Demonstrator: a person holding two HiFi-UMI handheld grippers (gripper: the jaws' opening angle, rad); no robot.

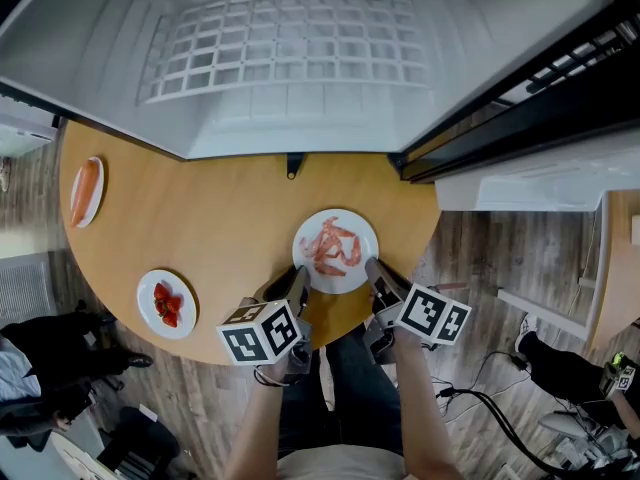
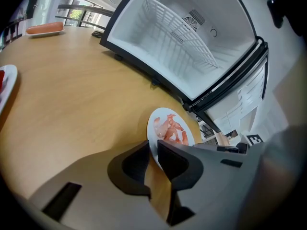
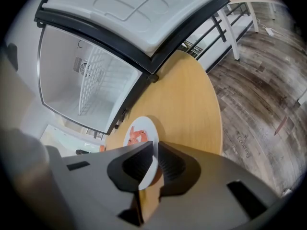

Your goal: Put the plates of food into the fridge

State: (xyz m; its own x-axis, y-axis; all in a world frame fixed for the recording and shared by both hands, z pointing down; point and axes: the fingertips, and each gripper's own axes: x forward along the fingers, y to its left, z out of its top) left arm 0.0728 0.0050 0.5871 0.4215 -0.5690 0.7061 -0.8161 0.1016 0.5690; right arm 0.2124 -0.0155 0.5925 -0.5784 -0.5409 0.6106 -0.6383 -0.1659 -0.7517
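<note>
**Head view.** The open white fridge (image 1: 300, 118) stands at the far edge of the round wooden bench (image 1: 230, 208). Its white wire shelf (image 1: 280, 48) carries nothing that can be seen. Three plates sit on the bench:
- The white plate of pink shrimp-like pieces (image 1: 366, 230) is at the near edge.
- The white plate of red pieces (image 1: 185, 320) is at the front left.
- The white plate with a long orange piece (image 1: 100, 198) is at the far left, well apart from the other two.

The left hand-held gripper (image 1: 298, 280) and the right hand-held gripper (image 1: 374, 271) meet opposite near sides of the first plate's rim.

**Left gripper view.** The left hand-held gripper (image 2: 153, 147) is clenched on the rim of the white plate of pink shrimp-like pieces (image 2: 152, 128), with the rim running between the jaws. The plate appears to rest on the bench.

**Right gripper view.** The right hand-held gripper (image 3: 154, 152) likewise grasps the rim of that plate (image 3: 151, 133), with the fridge (image 3: 86, 80) open beyond it.

**Assessment.** No plate is in the fridge yet. The first plate is gripped on both sides and is judged ready to be lifted. All three plates remain to be placed in the fridge.
</note>
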